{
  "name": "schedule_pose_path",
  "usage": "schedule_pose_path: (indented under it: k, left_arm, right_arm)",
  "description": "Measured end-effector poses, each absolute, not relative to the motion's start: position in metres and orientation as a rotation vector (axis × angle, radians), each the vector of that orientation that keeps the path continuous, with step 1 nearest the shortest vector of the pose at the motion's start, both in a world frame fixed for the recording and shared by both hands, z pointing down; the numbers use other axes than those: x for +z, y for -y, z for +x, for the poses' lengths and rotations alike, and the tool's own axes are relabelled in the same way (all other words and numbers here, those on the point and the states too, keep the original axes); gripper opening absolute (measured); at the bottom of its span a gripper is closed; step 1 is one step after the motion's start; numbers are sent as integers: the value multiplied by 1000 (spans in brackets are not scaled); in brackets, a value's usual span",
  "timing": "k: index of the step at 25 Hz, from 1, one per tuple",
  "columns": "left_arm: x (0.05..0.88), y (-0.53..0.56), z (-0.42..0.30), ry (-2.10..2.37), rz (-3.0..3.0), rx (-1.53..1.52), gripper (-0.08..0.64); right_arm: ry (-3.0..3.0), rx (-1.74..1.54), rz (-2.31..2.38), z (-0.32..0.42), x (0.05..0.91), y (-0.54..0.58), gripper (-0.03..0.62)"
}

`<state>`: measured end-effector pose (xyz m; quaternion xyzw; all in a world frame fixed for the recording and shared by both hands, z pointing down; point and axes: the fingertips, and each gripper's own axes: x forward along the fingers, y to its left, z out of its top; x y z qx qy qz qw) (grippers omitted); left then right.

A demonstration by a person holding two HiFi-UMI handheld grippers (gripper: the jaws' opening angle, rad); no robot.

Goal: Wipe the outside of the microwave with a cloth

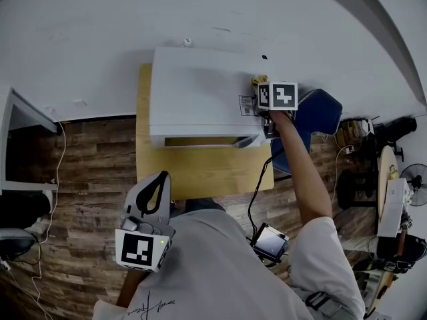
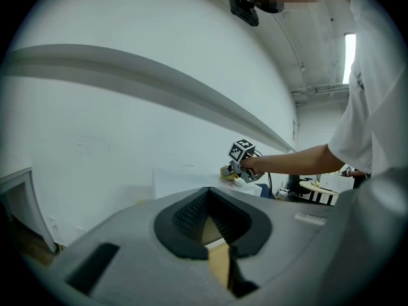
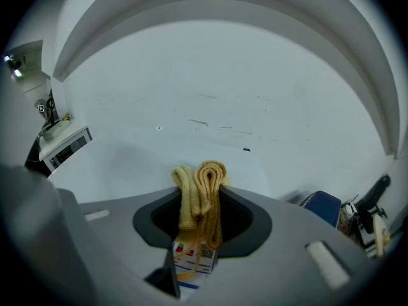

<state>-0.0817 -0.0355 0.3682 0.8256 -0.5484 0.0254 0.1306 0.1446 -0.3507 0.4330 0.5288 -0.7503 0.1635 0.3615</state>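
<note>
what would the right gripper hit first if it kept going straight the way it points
Probably the white microwave top, since the right gripper, shut on the yellow cloth, points low across it. Past that comes the white wall; depth is unclear.

The head view is looking steeply down from overhead, well apart from the scene, taking in the whole microwave (image 1: 200, 92) on its wooden table (image 1: 200, 172). The left gripper view is riding low at the near left, facing far and right across the table. The right gripper view is sitting close over the microwave's right end, facing the far white wall (image 3: 223, 94). The head and left gripper views are both catching the right gripper (image 1: 261, 87) and the microwave's top; all 3 are sharing the wall.
</note>
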Motion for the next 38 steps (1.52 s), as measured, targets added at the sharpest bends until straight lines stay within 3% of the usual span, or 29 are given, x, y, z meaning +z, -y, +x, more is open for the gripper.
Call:
schedule_pose_path:
  k: [38]
  left_arm:
    - [358, 32, -103, 1640, 2371, 14, -8]
  right_arm:
    - [2159, 548, 1086, -10, 433, 320, 127]
